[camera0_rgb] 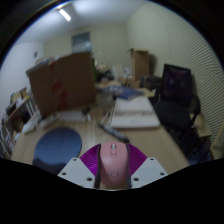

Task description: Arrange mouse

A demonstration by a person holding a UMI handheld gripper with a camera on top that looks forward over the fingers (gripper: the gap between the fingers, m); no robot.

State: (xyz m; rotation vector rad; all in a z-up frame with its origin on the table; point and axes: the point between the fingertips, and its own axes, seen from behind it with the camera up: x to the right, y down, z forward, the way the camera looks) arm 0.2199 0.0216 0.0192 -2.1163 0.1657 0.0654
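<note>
Mouse clamped between jaws — cardboard box beyond.

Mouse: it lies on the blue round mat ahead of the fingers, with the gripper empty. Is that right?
Not right. The gripper view shows the mouse held between the fingers of the gripper, above the table. The blue mat ahead of them is bare.

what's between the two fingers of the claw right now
In the gripper view, a pale pink mouse sits between the fingers of the claw, against the magenta pads. No gap shows at either side, so it looks gripped. The round blue mouse pad lies beside the fingers.
</note>
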